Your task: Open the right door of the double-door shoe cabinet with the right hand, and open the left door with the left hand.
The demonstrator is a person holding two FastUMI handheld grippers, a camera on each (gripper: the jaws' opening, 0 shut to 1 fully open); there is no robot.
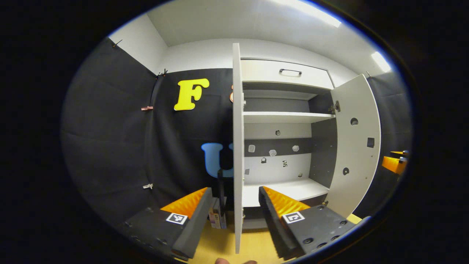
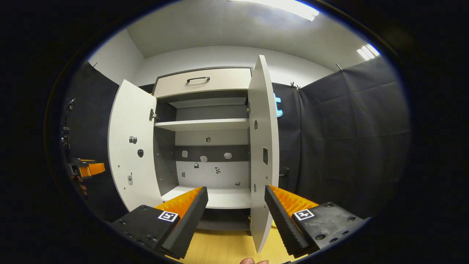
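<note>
My left gripper (image 1: 234, 216) and right gripper (image 2: 236, 216) are both gaping wide, nothing held. Left door (image 1: 238, 146) at 12 o'clock, right door (image 2: 262, 154) too, both swung out. Bump an edge and it'd probably swing back.

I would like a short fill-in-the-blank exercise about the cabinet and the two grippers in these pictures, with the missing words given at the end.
1. Both doors of the cabinet stand ____.
2. The left gripper has the edge of the left door ____ its open fingers.
3. The handle above the shelves belongs to a ____, which is closed.
4. The right gripper is ____, its fingers apart on either side of the right door.

Missing words: open; between; drawer; open
</note>
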